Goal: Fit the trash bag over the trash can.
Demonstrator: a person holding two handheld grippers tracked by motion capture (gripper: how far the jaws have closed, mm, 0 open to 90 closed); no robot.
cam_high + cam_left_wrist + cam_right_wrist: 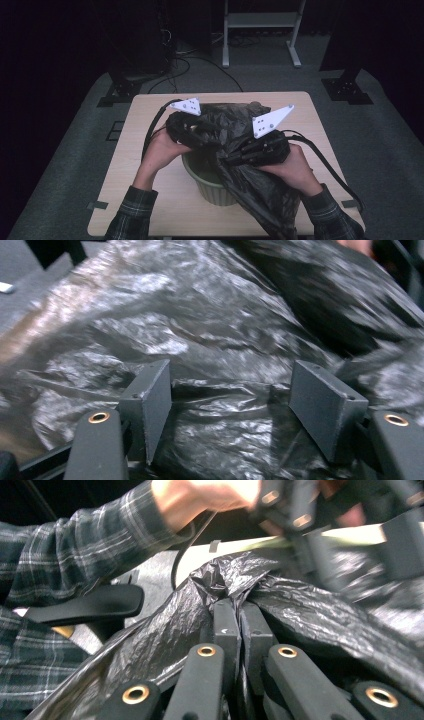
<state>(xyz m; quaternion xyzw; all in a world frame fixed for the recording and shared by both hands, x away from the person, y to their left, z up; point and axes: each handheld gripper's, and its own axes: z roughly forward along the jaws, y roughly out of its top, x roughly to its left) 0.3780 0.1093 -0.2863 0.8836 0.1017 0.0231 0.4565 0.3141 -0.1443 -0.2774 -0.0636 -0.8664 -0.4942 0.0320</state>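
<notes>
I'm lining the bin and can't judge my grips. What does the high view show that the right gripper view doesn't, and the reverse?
High view: the green bin on the table, half draped by the bag, with both hands at its rim. Right gripper view: the right gripper with its jaws shut on a bunched fold of bag, and a plaid sleeve. Both share the black bag and the left gripper.

I seem to be in a dim lab: grey carpet (75,150), cables (190,62) at twelve o'clock, a metal stand (260,30), one bare wooden table (145,120).
</notes>
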